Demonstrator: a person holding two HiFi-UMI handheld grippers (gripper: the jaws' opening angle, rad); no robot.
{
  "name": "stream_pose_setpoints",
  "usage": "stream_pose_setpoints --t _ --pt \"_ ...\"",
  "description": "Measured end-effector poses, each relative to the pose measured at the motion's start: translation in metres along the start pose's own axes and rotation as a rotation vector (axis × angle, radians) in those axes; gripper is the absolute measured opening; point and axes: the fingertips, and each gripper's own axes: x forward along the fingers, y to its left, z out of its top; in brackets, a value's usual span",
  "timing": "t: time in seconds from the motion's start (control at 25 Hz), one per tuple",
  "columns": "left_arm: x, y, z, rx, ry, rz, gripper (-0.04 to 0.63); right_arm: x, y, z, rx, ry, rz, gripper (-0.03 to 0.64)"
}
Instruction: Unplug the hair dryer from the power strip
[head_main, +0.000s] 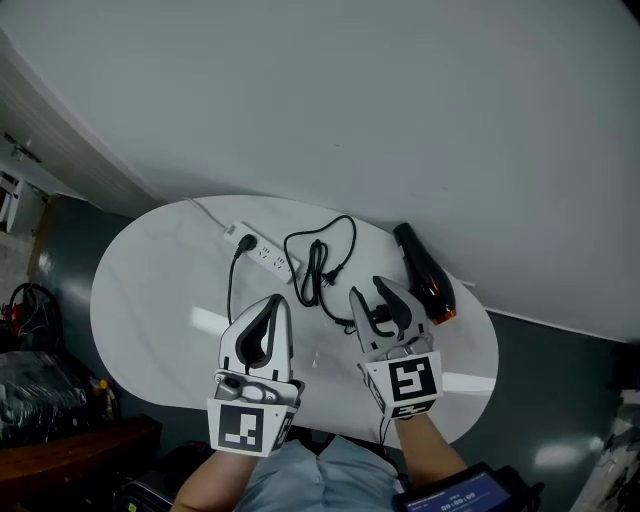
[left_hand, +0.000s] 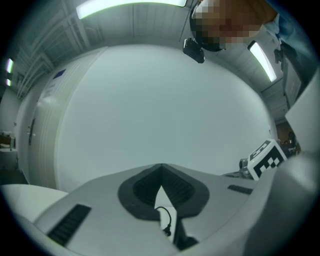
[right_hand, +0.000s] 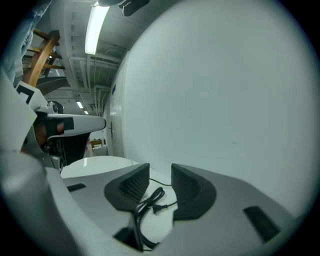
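L hand-held gripper (head_main: 274, 302) clenched, empty; R hand-held gripper (head_main: 370, 296) released. Cord (head_main: 318, 268) just ahead: limp, light; rigid plug (right_hand: 156, 208) likely best hold.

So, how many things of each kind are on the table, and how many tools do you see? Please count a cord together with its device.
Hair dryer: 1
Power strip: 1
Black cable running from the strip's end: 1
Tools: 2, left tool and right tool
Total: 5
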Motion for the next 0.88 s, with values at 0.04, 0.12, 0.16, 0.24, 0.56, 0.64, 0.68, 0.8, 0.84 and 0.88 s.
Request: stream_pose_setpoints --t 0.04,0.12,0.16,0.24,0.56,0.64,0.68,0.8,0.84,0.88 --pt "-0.001 -0.001 0.009 0.010 -0.017 0.007 -0.002 -0.004 0.002 0.013 -0.002 -0.027 0.007 0.135" --pt "-0.004 -0.003 0.028 0.029 -0.051 0.019 -0.002 -0.011 0.007 0.039 -0.013 -0.082 0.019 0.133" --pt "-0.006 -0.003 0.037 0.039 -0.067 0.025 -0.002 -0.015 0.010 0.052 -0.021 -0.108 0.022 0.132" --pt "-0.011 0.001 0.055 0.059 -0.096 0.042 -0.002 -0.023 0.017 0.076 -0.039 -0.161 0.030 0.107" --pt "-0.022 0.025 0.091 0.118 -0.175 0.082 -0.002 -0.030 0.048 0.125 -0.104 -0.296 0.065 0.016" --pt "-0.027 0.030 0.095 0.119 -0.193 0.082 -0.002 -0.030 0.056 0.128 -0.117 -0.304 0.067 0.007" --pt "-0.029 0.032 0.097 0.119 -0.199 0.082 -0.002 -0.030 0.059 0.129 -0.122 -0.307 0.067 0.004" --pt "-0.036 0.035 0.101 0.122 -0.215 0.081 -0.002 -0.032 0.068 0.133 -0.145 -0.318 0.065 0.000" --pt "-0.038 0.037 0.103 0.114 -0.217 0.084 -0.002 -0.032 0.070 0.134 -0.154 -0.322 0.063 0.000" --pt "-0.040 0.038 0.104 0.094 -0.217 0.090 -0.002 -0.033 0.072 0.136 -0.160 -0.325 0.062 0.000"
